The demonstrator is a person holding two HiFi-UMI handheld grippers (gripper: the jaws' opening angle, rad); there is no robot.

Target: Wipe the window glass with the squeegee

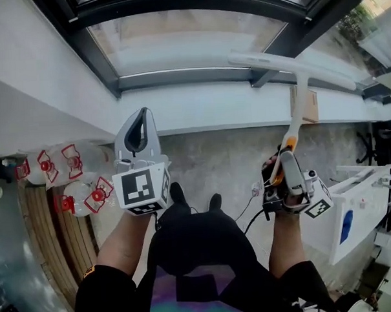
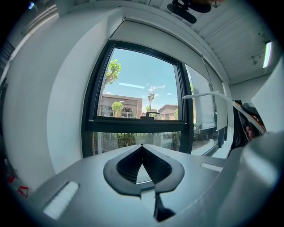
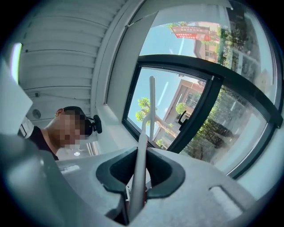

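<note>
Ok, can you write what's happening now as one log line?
right gripper: shut on squeegee | left gripper: shut, empty | squeegee: raised toward window, touch unclear

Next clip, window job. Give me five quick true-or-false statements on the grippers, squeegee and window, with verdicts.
1. The right gripper is shut on the squeegee handle. True.
2. The left gripper holds a cloth. False: its fingers are shut on nothing.
3. The window frame is white. False: it is dark.
4. Daylight, trees and buildings show through the glass. True.
5. The squeegee's blade lies on the floor. False: it is raised up near the glass.
</note>
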